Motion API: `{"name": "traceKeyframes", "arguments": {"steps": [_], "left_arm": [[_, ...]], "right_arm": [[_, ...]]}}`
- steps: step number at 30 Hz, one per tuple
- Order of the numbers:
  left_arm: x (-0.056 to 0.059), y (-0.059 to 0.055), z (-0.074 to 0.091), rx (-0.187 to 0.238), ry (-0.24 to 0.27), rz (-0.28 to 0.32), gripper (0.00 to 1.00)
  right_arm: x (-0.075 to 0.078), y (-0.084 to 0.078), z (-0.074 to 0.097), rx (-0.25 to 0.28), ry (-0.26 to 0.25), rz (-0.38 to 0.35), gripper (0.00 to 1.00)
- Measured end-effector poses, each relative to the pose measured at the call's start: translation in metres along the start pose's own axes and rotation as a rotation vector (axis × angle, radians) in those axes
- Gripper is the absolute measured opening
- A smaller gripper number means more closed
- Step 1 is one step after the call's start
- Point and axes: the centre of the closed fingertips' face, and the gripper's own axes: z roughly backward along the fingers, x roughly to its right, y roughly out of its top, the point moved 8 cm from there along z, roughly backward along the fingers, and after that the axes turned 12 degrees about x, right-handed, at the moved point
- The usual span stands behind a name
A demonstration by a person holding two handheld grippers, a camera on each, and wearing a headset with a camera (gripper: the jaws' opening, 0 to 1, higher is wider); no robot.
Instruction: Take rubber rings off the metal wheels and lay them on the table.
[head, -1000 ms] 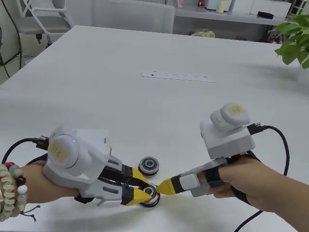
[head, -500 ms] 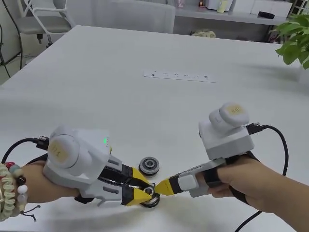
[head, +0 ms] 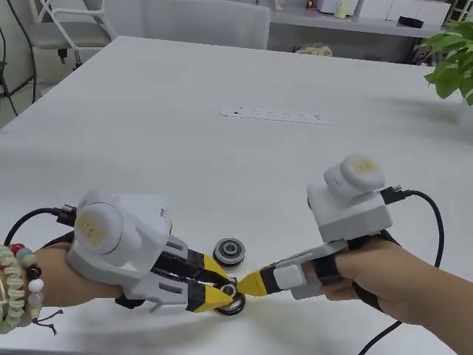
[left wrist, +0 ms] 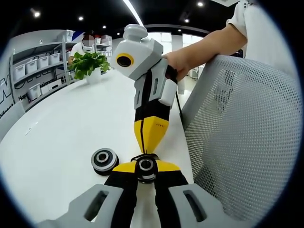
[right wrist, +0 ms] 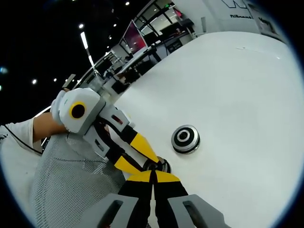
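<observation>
A small metal wheel [head: 230, 302] with a black rubber ring lies near the table's front edge, and my left gripper [head: 225, 291] is shut on it. In the left gripper view the wheel [left wrist: 146, 166] is squeezed between the yellow jaws. My right gripper [head: 246, 285] comes in from the right with its tips closed against the wheel's rim, where a thin black loop of ring [left wrist: 140, 156] is pinched. The right gripper view has its own jaws [right wrist: 153, 174] together at the wheel [right wrist: 161, 166]. A second wheel [head: 229, 251] with its ring on lies flat just behind.
A white power strip [head: 270, 115] lies mid-table. A green plant [head: 451, 59] stands at the far right edge. Chairs [head: 185, 22] line the far side, and a grey mesh chair [left wrist: 237, 123] is close to the near edge. The right gripper's cable [head: 436, 222] trails right.
Both grippers stay joined at the held wheel. Only the head view has shifted slightly.
</observation>
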Motion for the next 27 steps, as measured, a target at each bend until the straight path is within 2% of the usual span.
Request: {"name": "traceKeyframes", "arguments": {"steps": [19,27], "left_arm": [[-0.0004,-0.0001,0.0004,0.0,-0.001,0.004,0.07],[-0.0006,-0.0005,0.0004,0.001,0.001,0.005,0.07]], "right_arm": [[-0.0025,0.0019,0.0004,-0.003,0.006,0.011,0.0],[-0.0028,0.0048,0.0009,0.026,0.024,-0.033,0.0]]}}
